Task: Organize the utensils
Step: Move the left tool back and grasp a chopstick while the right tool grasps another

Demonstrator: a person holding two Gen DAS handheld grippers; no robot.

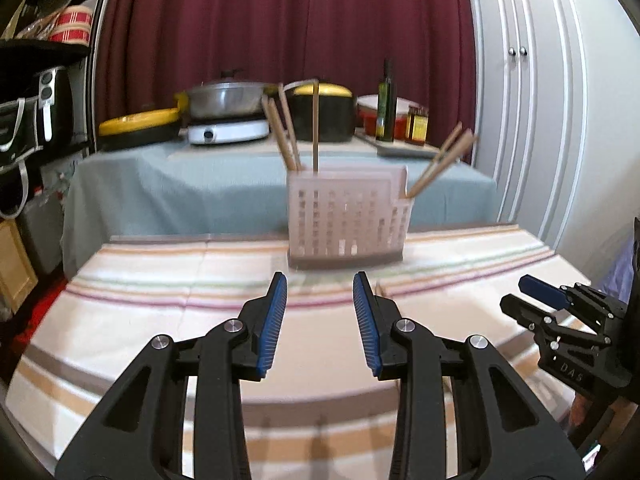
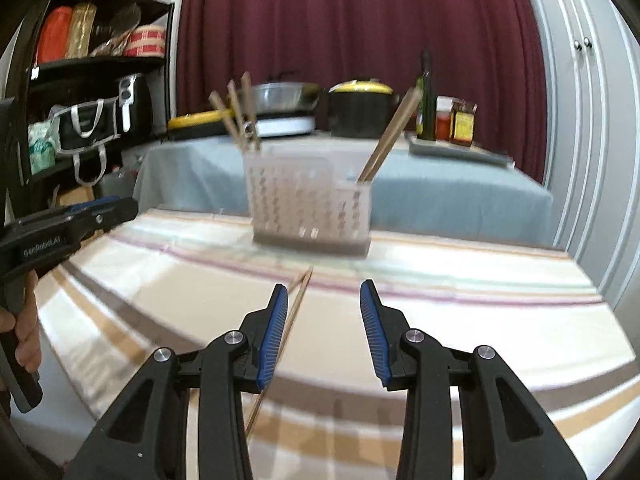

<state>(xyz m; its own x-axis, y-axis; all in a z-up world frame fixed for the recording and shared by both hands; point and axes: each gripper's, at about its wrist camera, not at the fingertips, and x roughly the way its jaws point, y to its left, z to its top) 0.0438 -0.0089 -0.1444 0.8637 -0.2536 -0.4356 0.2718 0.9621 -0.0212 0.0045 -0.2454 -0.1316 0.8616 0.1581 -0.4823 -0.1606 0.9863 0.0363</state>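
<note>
Striped cloth (image 2: 460, 320) covers the table where a translucent perforated utensil holder (image 1: 346, 216) stands at centre frame, wooden chopsticks (image 1: 286, 132) leaning out of its taller left compartment and more from the lower right one. Both the left gripper (image 1: 320, 292) and the right gripper (image 2: 323, 300) hover spread apart and empty in the lower foreground. One loose pair of chopsticks (image 2: 298, 292) lies on the cloth, just left of the right gripper

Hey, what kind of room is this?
Probably a home kitchen or dining corner: a lidded steel pan on a white portable cooker, a dark olive-oil bottle, and a perforated plastic utensil holder with wooden chopsticks.
</note>
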